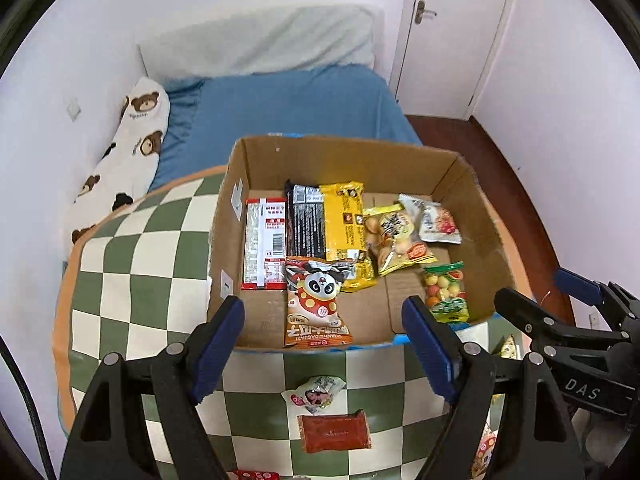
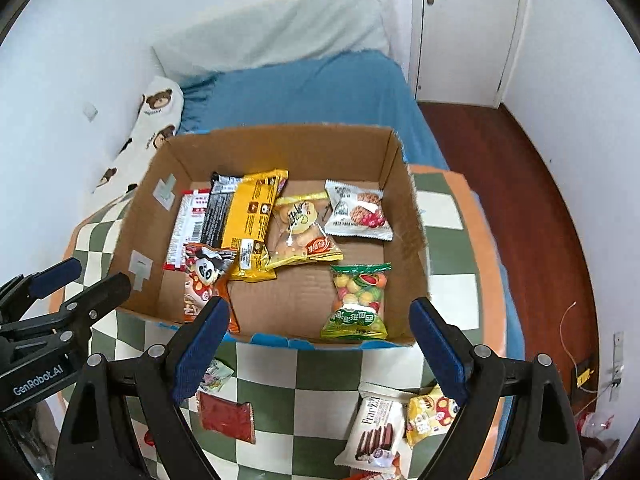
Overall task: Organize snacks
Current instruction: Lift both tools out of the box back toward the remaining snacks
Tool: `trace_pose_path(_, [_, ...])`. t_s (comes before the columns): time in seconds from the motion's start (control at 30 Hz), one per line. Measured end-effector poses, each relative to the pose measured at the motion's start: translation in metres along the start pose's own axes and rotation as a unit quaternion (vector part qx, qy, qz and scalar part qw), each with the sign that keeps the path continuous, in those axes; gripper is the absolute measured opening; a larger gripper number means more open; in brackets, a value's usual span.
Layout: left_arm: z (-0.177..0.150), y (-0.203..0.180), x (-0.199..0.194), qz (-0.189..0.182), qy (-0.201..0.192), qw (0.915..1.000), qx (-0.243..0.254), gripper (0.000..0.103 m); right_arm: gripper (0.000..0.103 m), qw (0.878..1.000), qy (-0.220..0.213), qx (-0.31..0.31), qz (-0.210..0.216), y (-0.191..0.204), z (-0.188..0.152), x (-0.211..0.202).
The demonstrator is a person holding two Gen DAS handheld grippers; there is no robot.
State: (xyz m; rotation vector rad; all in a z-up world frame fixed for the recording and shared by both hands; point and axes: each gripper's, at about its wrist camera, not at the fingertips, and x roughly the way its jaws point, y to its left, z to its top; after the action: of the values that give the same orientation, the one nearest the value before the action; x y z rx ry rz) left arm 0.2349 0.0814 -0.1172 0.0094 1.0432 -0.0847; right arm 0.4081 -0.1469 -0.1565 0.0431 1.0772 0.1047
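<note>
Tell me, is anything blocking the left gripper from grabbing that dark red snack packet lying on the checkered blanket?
Nothing visible does. The dark red packet lies flat on the checkered blanket, below the open, empty left gripper. A small white packet lies just beside it, not over it.

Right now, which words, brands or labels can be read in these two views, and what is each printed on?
"DAS": on the right claw body.
"GenRobot.AI": on the left claw body.
"Franzi": on the white biscuit packet.
"XIANHUIDAGUAZI": upside down on the panda packet.
Print on the other snack packets in the cardboard box: too small or blurred to read.
</note>
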Motion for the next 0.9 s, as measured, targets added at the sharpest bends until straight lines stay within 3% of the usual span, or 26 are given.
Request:
trace_pose_path(0.17, [-0.006, -0.001, -0.023, -0.003, -0.021, 0.9998, 0.001, 0.08, 0.093, 1.0, -0.021, 0.007, 0.014, 0.0, -0.01, -0.028])
trace_pose_path(0.3, [-0.02, 0.004, -0.027, -0.011, -0.01, 0.9998, -0.012, 0.08, 0.093, 0.999, -0.013, 0.023, 0.026, -0.007, -0.026, -0.038])
trace_pose_path(0.43, [-0.048, 0.014, -0.011, -0.004, 0.025, 0.9993, -0.028, 0.08, 0.093, 0.998, 0.035, 0.051, 0.026, -0.026, -0.054, -0.015])
trace_pose_path(0.57, [-0.084, 0.025, 0.032, 0.0, 0.095, 0.9947, -0.041, 0.08, 0.093, 0.992, 0.102, 0.076, 0.005, -0.052, -0.09, 0.033])
trace_pose_path(0.63, [-0.099, 0.02, 0.051, 0.001, 0.12, 0.9927, -0.013, 0.08, 0.093, 0.986, 0.136, 0.093, 0.002, -0.066, -0.107, 0.058])
trace_pose_path(0.7, [-0.113, 0.004, 0.069, -0.001, 0.137, 0.9891, 0.056, 0.08, 0.093, 0.98, 0.167, 0.109, 0.009, -0.079, -0.123, 0.079])
trace_pose_path(0.73, [-0.119, -0.005, 0.075, 0.003, 0.139, 0.9859, 0.092, 0.08, 0.093, 0.977, 0.181, 0.115, 0.013, -0.083, -0.13, 0.087])
trace_pose_path(0.8, [-0.134, -0.03, 0.094, 0.013, 0.155, 0.9691, 0.192, 0.08, 0.093, 0.973, 0.197, 0.116, 0.018, -0.088, -0.139, 0.098])
trace_pose_path(0.83, [-0.142, -0.04, 0.102, 0.017, 0.164, 0.9585, 0.233, 0.08, 0.093, 0.972, 0.203, 0.114, 0.014, -0.089, -0.142, 0.101])
trace_pose_path(0.9, [-0.162, -0.064, 0.12, 0.026, 0.178, 0.9271, 0.329, 0.08, 0.093, 0.972, 0.211, 0.106, 0.015, -0.089, -0.145, 0.105])
